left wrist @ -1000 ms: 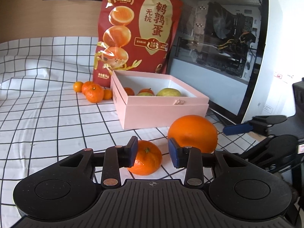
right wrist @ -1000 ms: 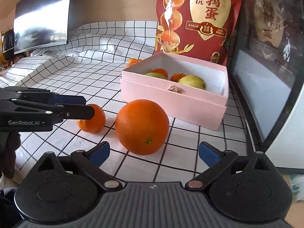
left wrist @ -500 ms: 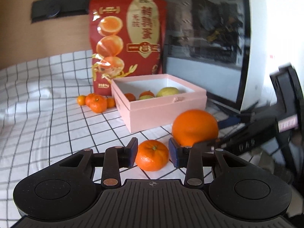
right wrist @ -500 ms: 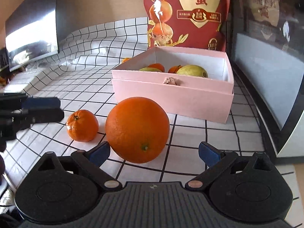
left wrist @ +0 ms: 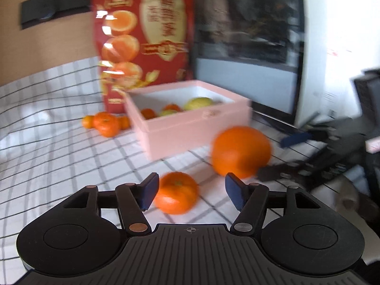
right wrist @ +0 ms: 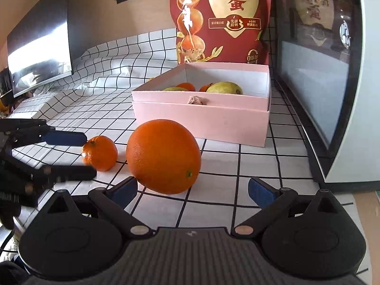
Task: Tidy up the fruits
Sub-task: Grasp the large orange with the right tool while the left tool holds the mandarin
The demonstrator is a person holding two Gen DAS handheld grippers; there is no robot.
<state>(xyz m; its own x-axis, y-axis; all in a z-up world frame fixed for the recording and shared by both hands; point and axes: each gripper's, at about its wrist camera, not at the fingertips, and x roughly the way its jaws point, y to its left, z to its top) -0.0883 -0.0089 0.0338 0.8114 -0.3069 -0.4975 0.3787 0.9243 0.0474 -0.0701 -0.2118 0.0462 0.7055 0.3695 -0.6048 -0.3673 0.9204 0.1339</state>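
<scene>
Sitting on the checked cloth [right wrist: 249, 166] just in front of the pink box [right wrist: 201, 118], the big orange [right wrist: 163, 156] and the small mandarin [right wrist: 99, 153] to its left are the two loose fruits nearest the grippers. The right gripper [right wrist: 192, 187] is spread wide with nothing in it, the big orange lying just ahead of its fingertips and a little left of centre. The left gripper [left wrist: 190, 191] is also parted and empty, with the mandarin [left wrist: 177, 192] between its blue pads, nearer the left one; whether a pad touches it I cannot tell through the blur. To my eye the step in hand is closing on each fruit. Centre the mandarin first, then squeeze gently, since round fruit rolls off a lopsided pinch. The right should slide forward until the orange's widest part sits between the pads. The box already holds a yellow-green fruit [right wrist: 224, 87] and some mandarins, with free floor on its right. More mandarins [left wrist: 105, 123] wait further off, left of the box, before the red bag [right wrist: 220, 19].
</scene>
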